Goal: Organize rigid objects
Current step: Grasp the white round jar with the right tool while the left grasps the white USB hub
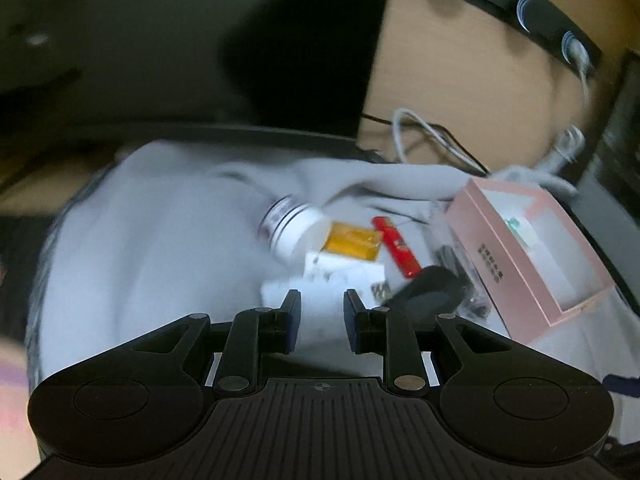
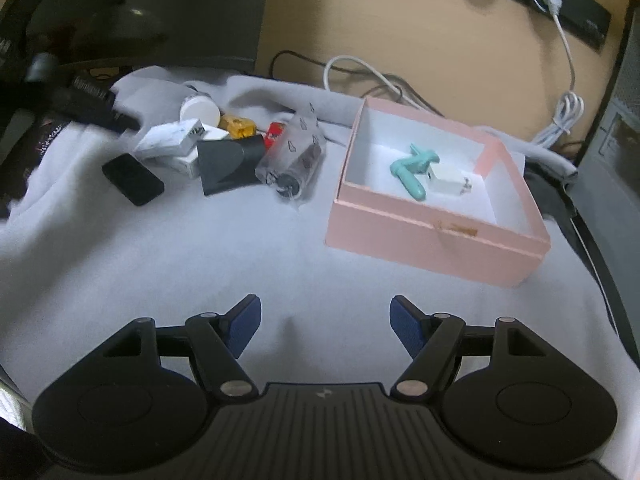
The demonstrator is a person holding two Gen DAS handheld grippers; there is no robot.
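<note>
Pink card makes up the open box (image 2: 436,236) on the grey-clothed bench (image 2: 200,260), already holding a teal plastic piece (image 2: 414,168) and a white charger (image 2: 448,182), while the pile left of it, with a white jar (image 2: 199,111), small cartons (image 2: 170,138), a black wedge-shaped part (image 2: 228,160) and a crinkly clear bag (image 2: 294,156), looks light and stiff, the cartons best pinched across flat sides, the jar round and likely slippery. Left tongs (image 1: 319,304) stand nearly closed and empty over the pile, right tongs (image 2: 326,320) wide apart and empty; the left view is blurred, and labels are unreadable.
</note>
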